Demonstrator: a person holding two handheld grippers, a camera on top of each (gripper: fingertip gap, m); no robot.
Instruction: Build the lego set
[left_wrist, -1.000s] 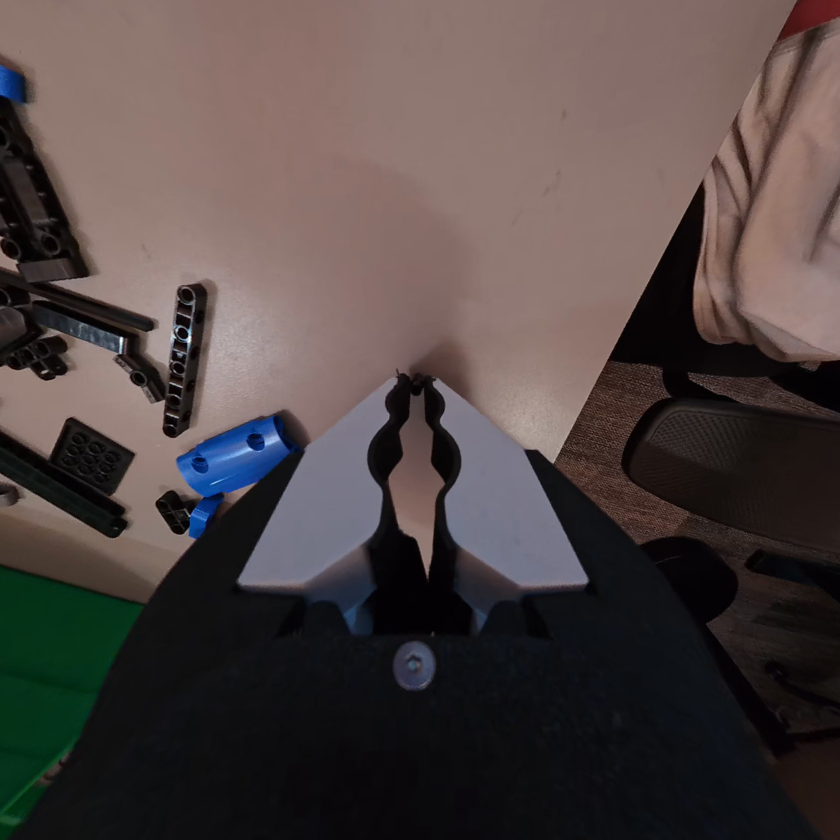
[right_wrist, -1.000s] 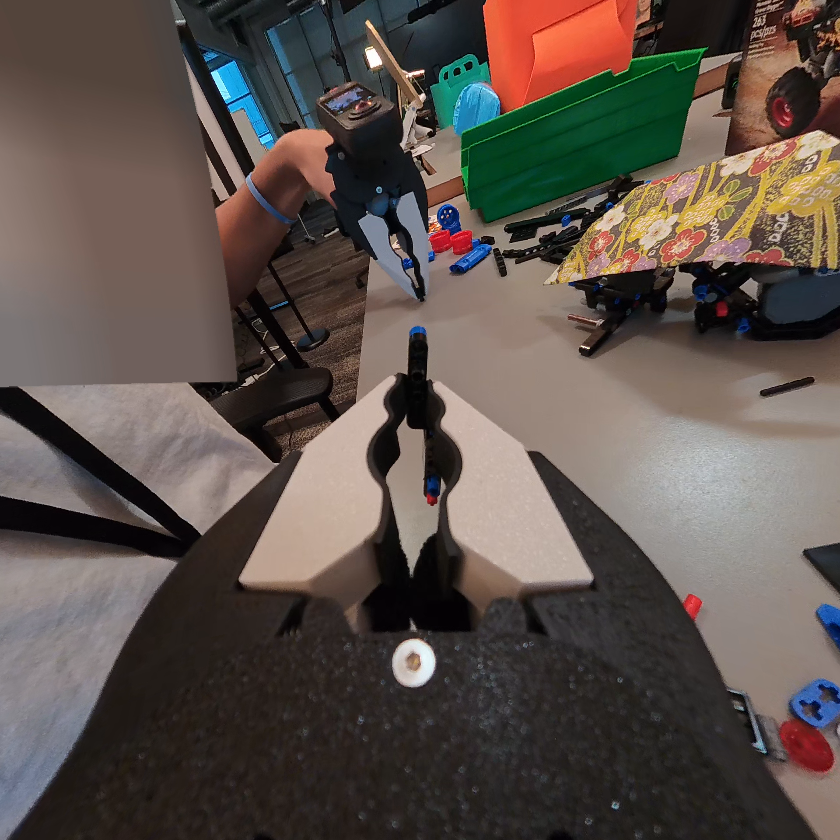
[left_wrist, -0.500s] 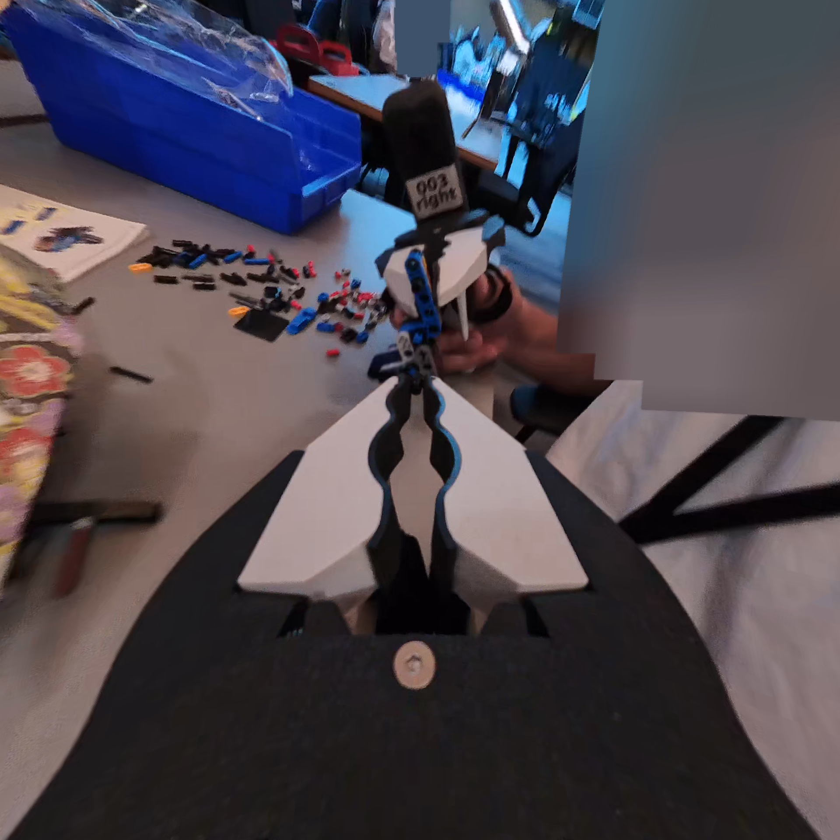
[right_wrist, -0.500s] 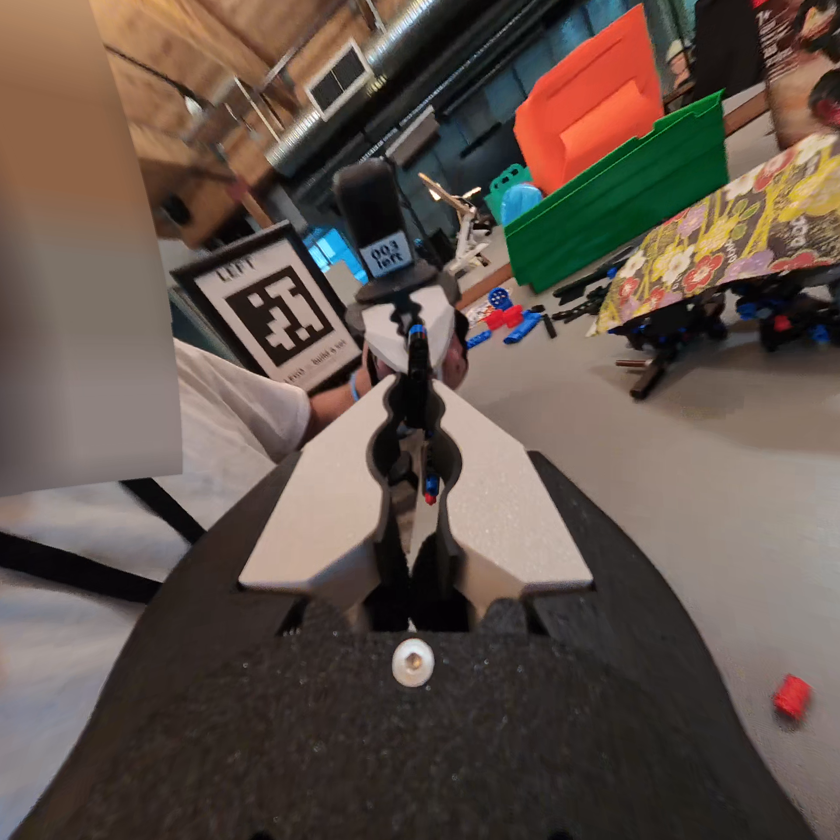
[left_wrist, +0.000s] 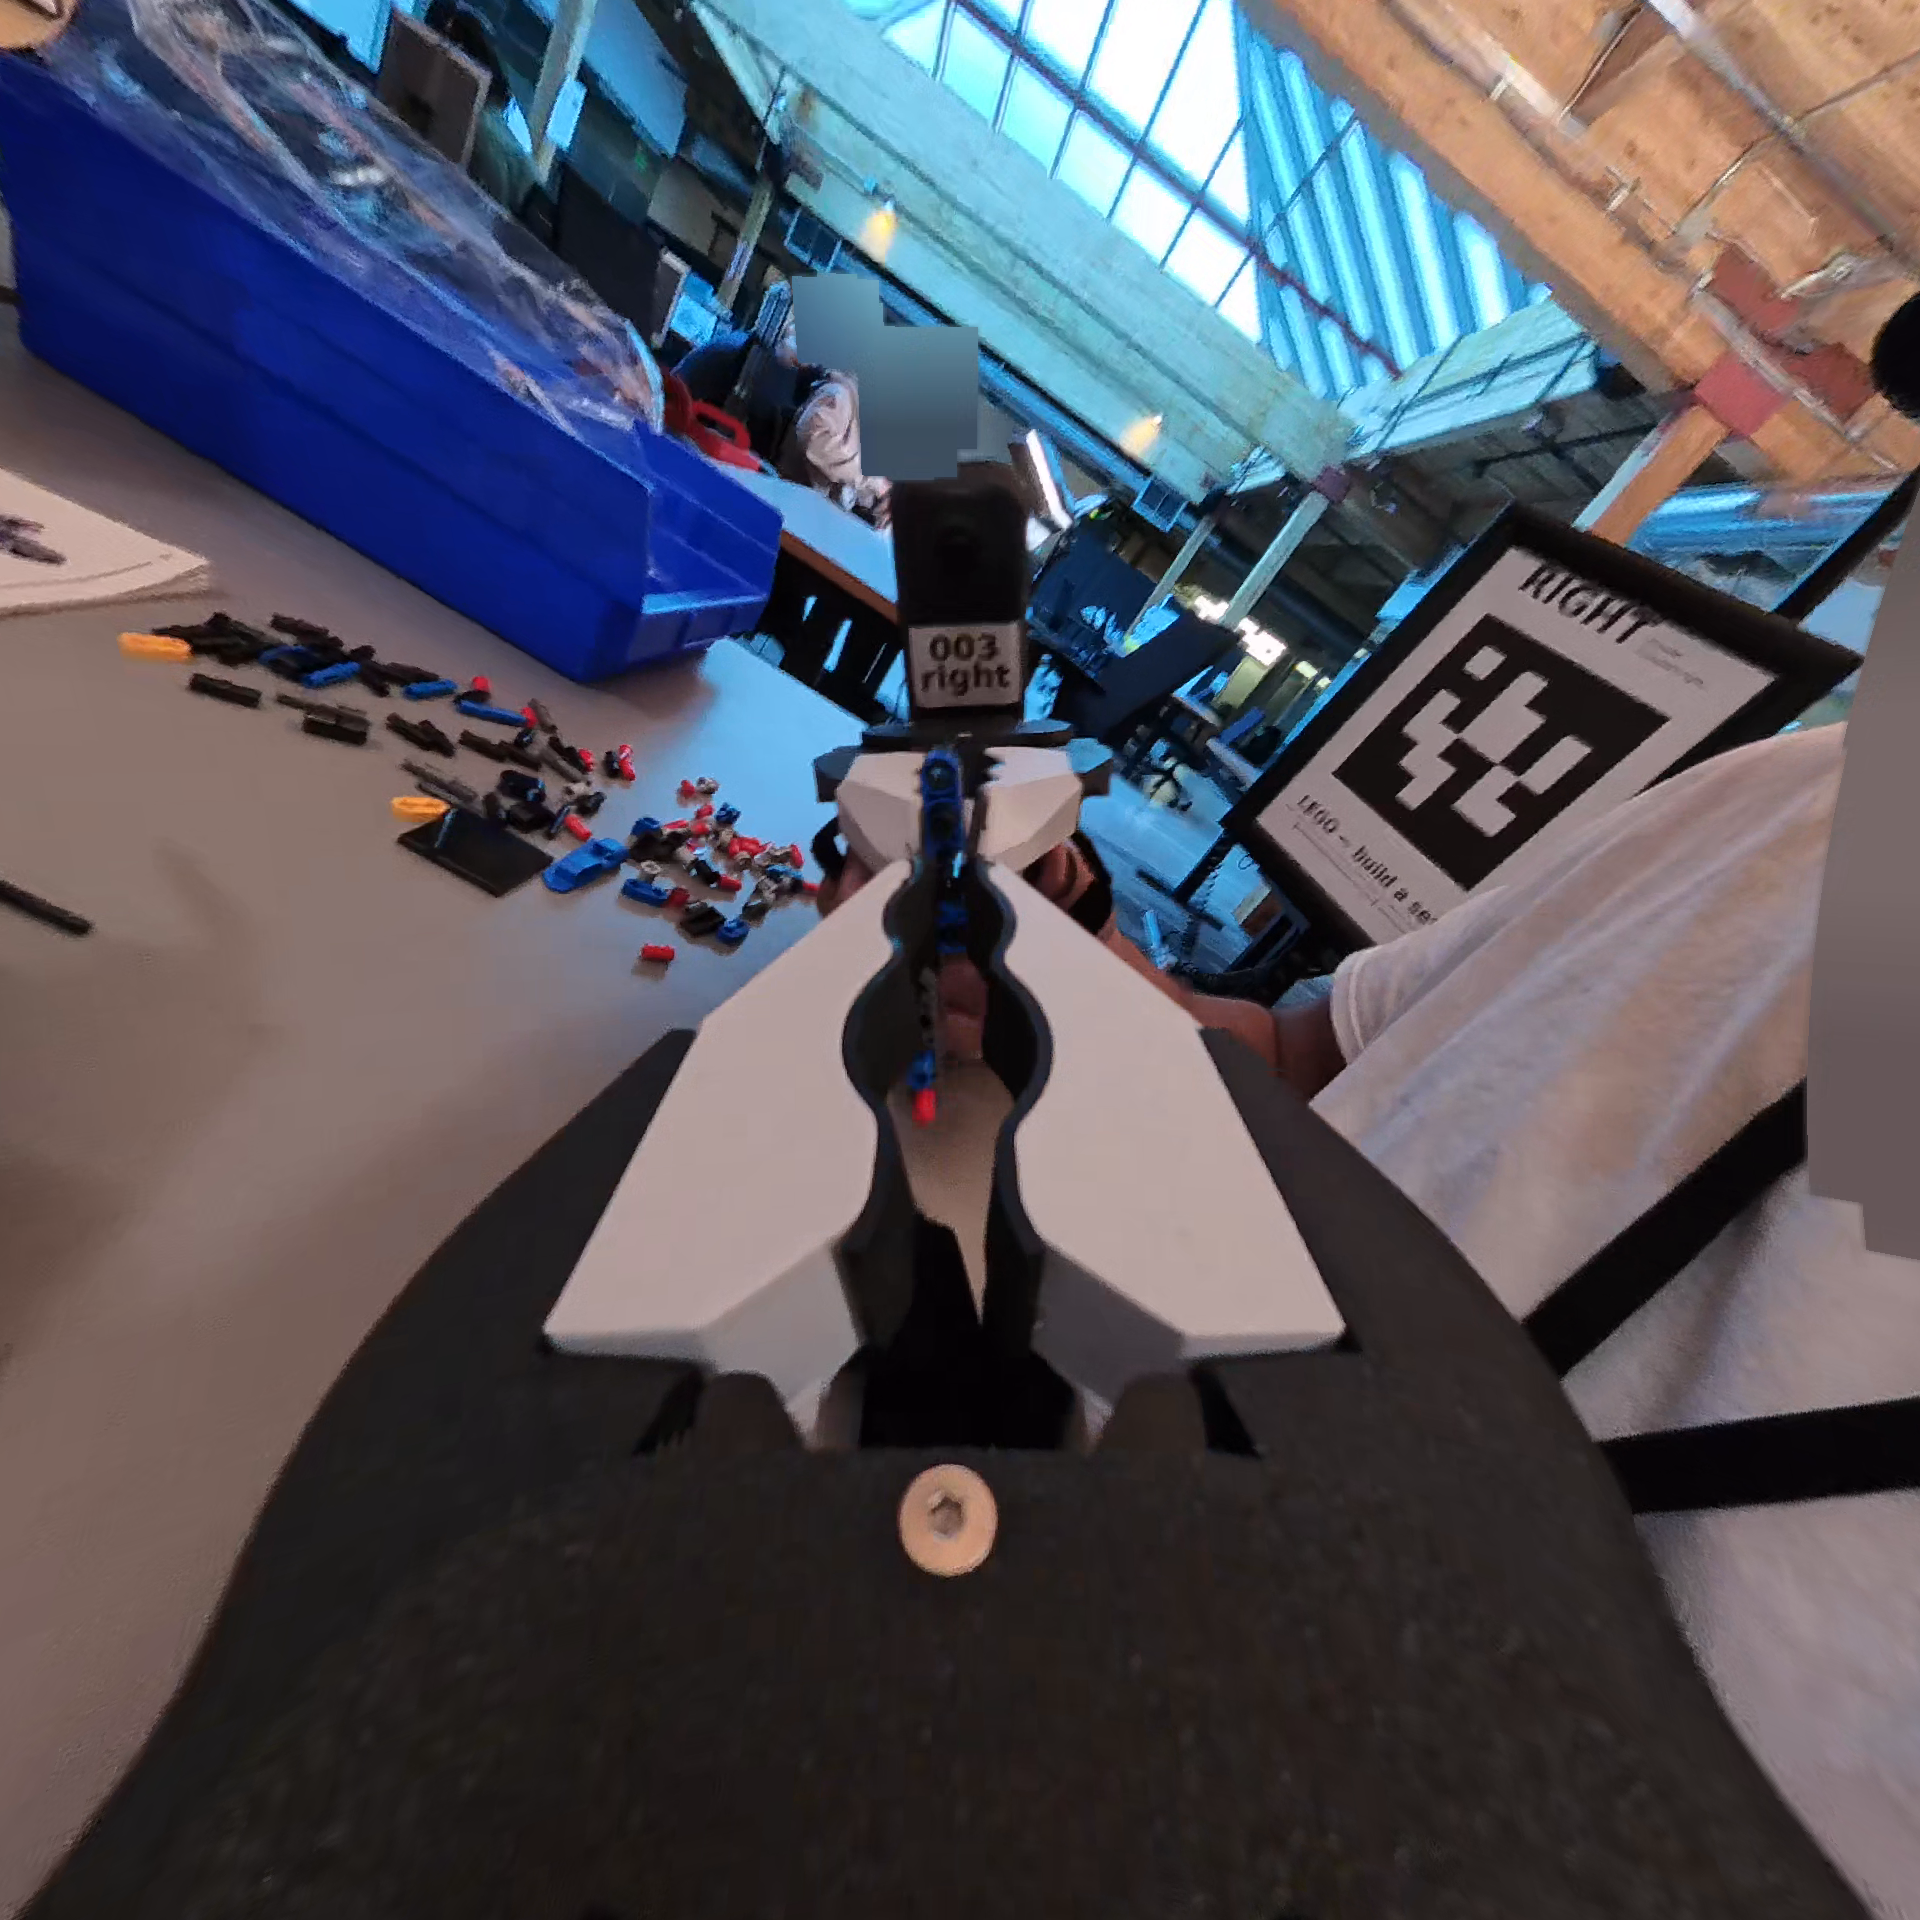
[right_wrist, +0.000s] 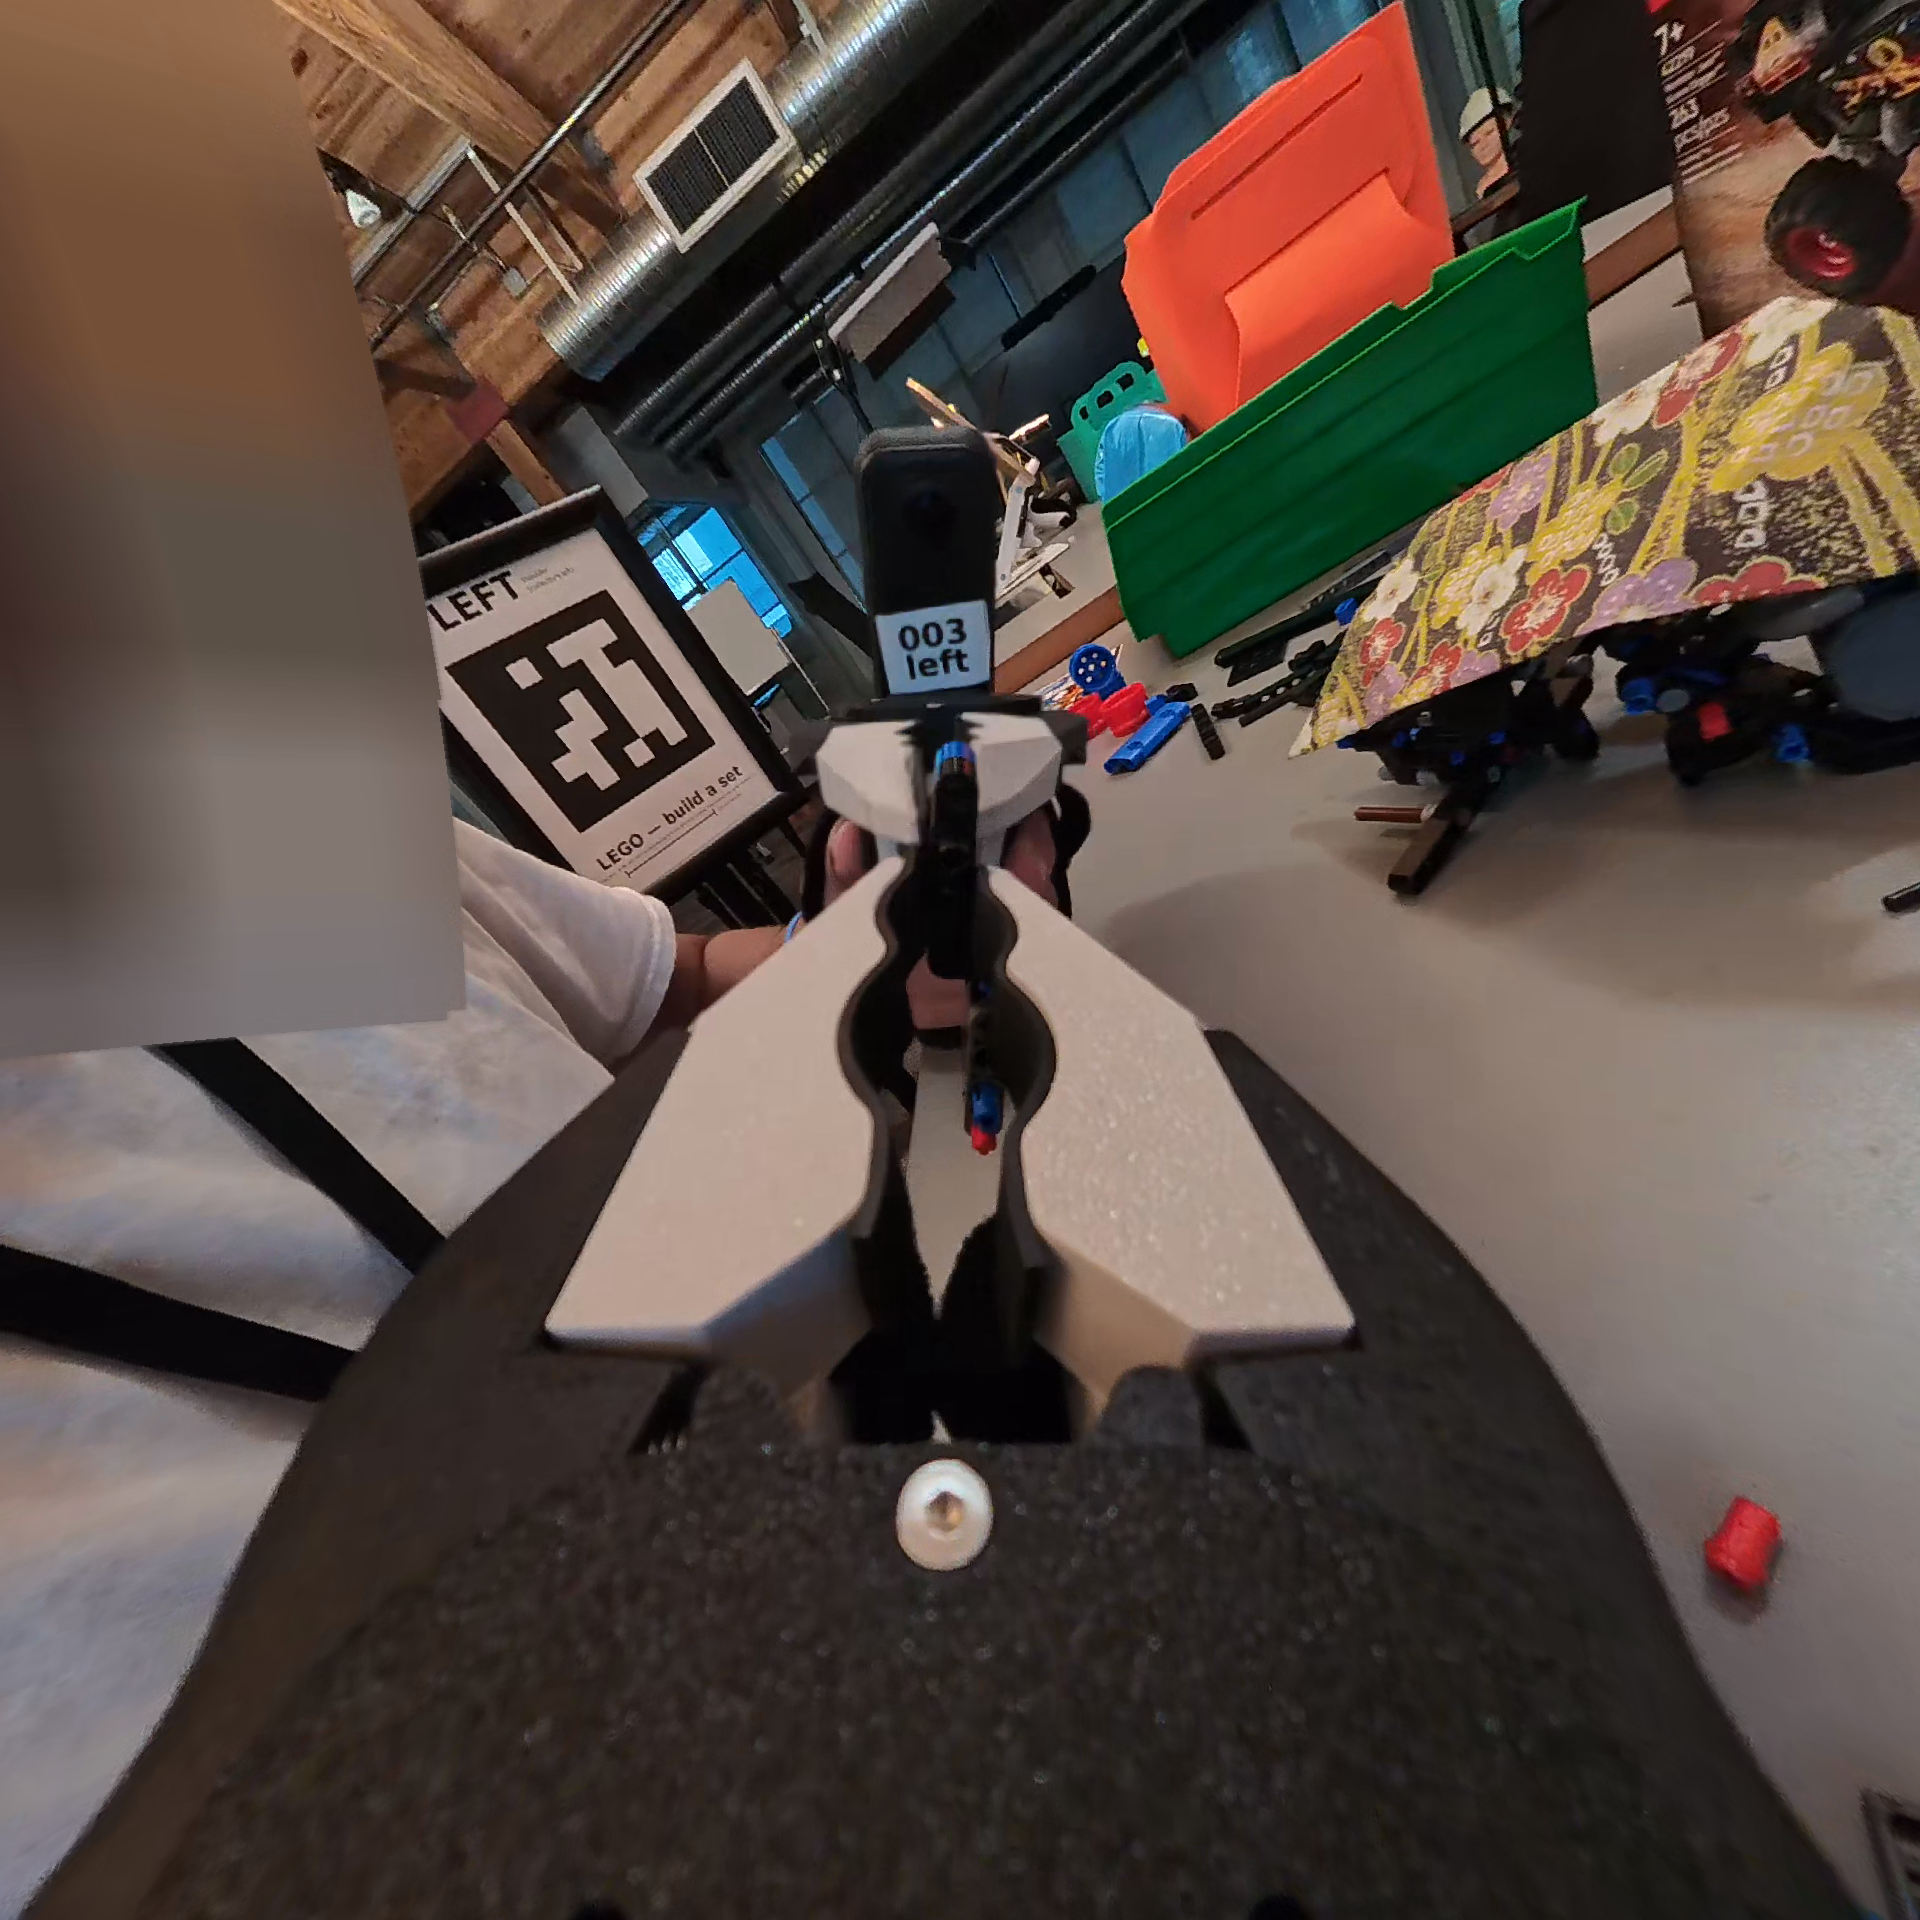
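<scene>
Grippers face each other tip to tip above the surface (right_wrist: 1455, 1091), with one thin black-and-blue beam (right_wrist: 951, 883) bridging them. Your right gripper (right_wrist: 943, 894) has its fingers narrow and clamped on the beam, whose long axis runs straight out along the fingers, red-tipped end back in the hollow between them, blue-tipped end forward at the left gripper (left_wrist: 940, 914). In the left wrist view the same beam (left_wrist: 940, 831) reaches into the left fingers, which are also nearly closed; whether they actually pinch it, you cannot tell. Judging by this, the next move turns on keeping both grippers in line with that axis. Off to the sides, a blue bin (left_wrist: 416, 436) holds clear plastic bags, and a green bin (right_wrist: 1351, 468) stands beyond loose parts (left_wrist: 675, 862); its contents are hidden
</scene>
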